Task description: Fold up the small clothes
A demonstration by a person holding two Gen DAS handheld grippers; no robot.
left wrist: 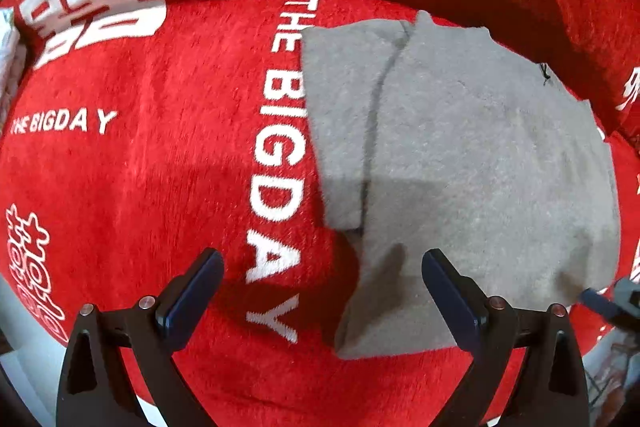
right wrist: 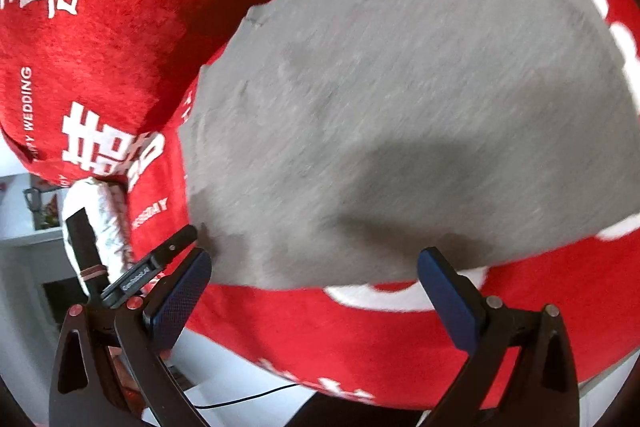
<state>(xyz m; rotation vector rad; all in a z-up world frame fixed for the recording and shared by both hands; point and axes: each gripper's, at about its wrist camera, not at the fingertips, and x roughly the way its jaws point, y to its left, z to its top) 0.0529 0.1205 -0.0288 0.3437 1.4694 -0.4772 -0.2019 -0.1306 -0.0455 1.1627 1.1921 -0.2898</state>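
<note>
A small grey garment lies flat on a red blanket, with a narrower layer folded along its left side. My left gripper hangs open above the garment's near left corner, with nothing between its fingers. A dark blue fingertip of the right gripper shows at the garment's near right corner. In the right wrist view the grey garment fills the middle, blurred. My right gripper is wide open over its near edge and holds nothing.
The red blanket carries white lettering and drapes over a rounded seat with a raised red back. A white padded roll and a black clamp-like part sit at the left. Pale floor with a thin black cable lies below.
</note>
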